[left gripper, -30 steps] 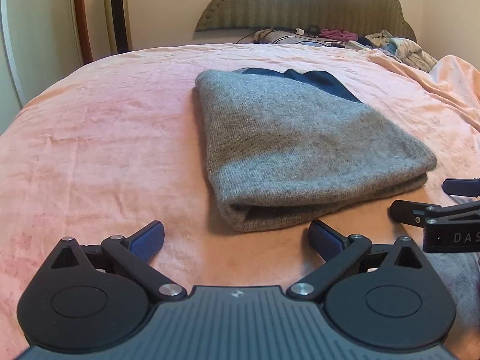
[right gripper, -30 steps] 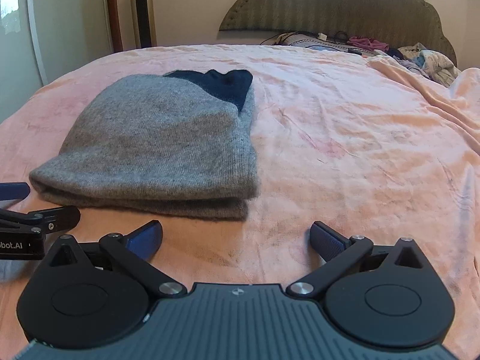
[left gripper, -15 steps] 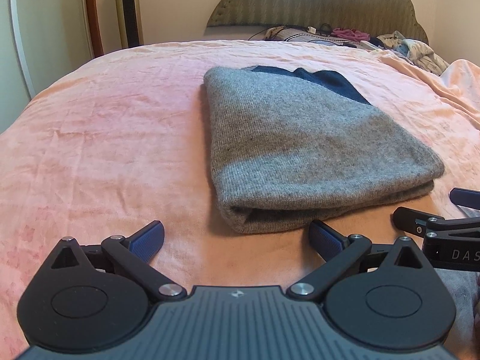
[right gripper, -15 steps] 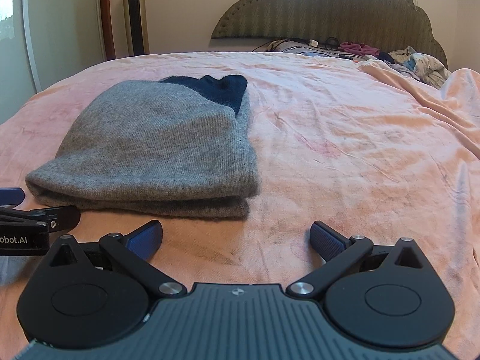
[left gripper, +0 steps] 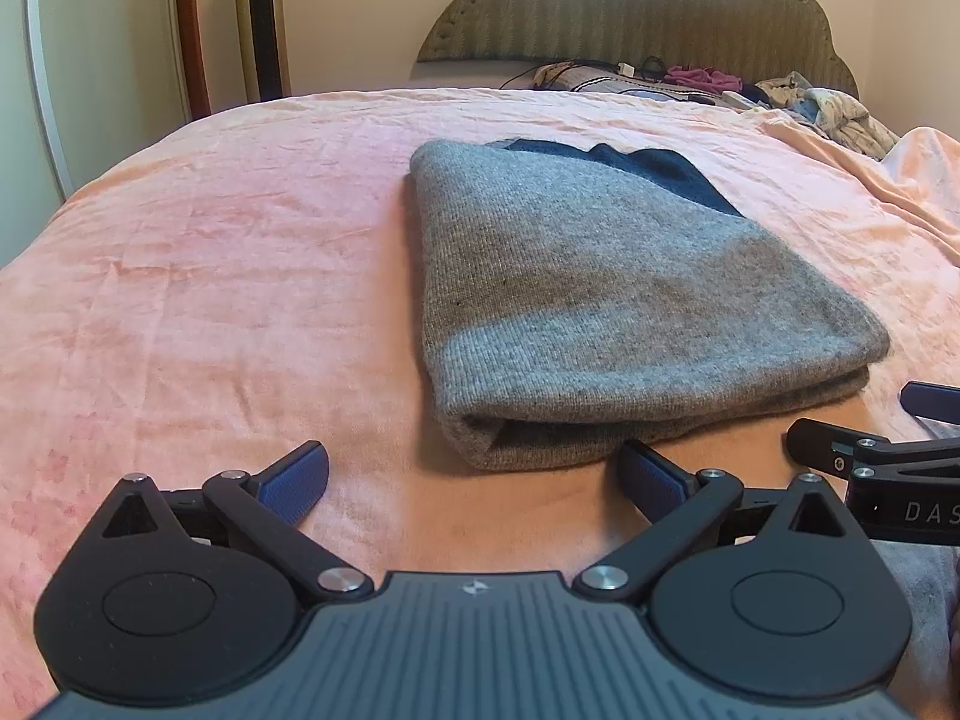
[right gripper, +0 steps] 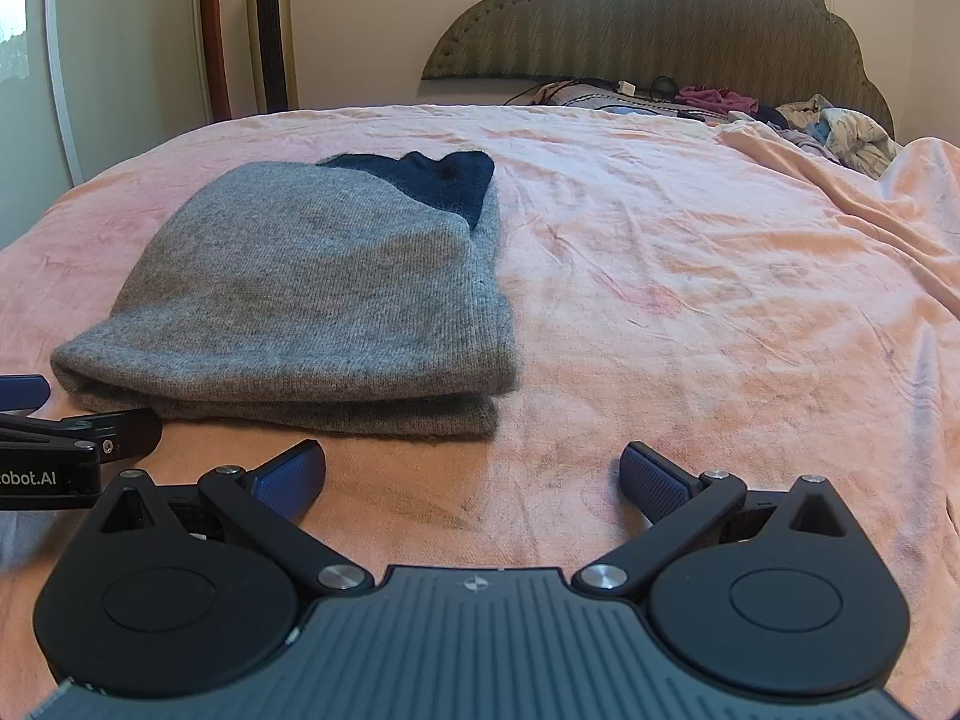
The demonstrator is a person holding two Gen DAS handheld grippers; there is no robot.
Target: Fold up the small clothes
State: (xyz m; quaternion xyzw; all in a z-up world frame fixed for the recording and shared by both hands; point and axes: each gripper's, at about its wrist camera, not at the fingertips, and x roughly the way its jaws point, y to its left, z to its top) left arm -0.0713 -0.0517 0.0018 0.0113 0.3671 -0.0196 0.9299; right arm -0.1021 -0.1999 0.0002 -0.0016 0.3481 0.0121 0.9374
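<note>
Pink bedding covers the bed I am working over, with a padded headboard at the far end and a loose heap of clothes piled against it. On the blanket lies the folded grey knit garment, doubled over so its layered edge faces me, with a dark navy part showing at its far end. I have no containers in either view; everything sits straight on the bedding. My left gripper hovers just short of the garment's near edge, fingers spread wide and holding nothing. My right gripper is likewise spread and empty, over bare blanket just right of the garment. From the right camera I see the left gripper's side by the garment's near left corner.
</note>
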